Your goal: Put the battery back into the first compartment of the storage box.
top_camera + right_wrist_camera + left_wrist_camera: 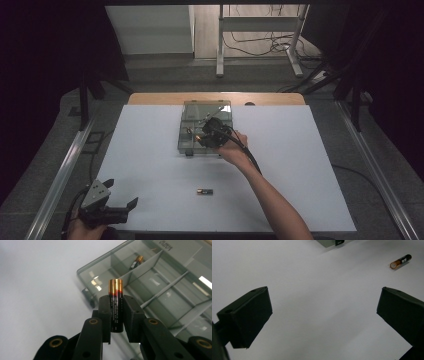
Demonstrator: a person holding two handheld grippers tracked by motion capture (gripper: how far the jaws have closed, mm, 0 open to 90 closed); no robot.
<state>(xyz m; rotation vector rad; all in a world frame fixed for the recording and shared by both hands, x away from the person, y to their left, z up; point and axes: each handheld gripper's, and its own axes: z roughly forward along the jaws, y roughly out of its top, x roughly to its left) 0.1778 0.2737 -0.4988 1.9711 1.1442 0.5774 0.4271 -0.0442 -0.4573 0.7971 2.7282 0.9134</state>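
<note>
My right gripper [116,298] is shut on a black and copper AA battery [115,307], which stands upright between the pads with its copper end up. It hangs over the near left part of a clear compartment box [105,258]. A second battery [137,261] lies in one far compartment. In the high view the right gripper [201,137] is over the box [186,107] at the table's middle. A third battery [205,191] lies loose on the white table, also seen as the battery [400,261] from the left gripper [324,290], which stands open and empty at the near left corner [121,192].
The white table top [300,165] has a wooden strip [150,98] along its far edge. Metal rails [65,170] run along both sides. A corner of the box [327,242] shows at the top of the left gripper view. A white frame and cables [260,40] stand beyond.
</note>
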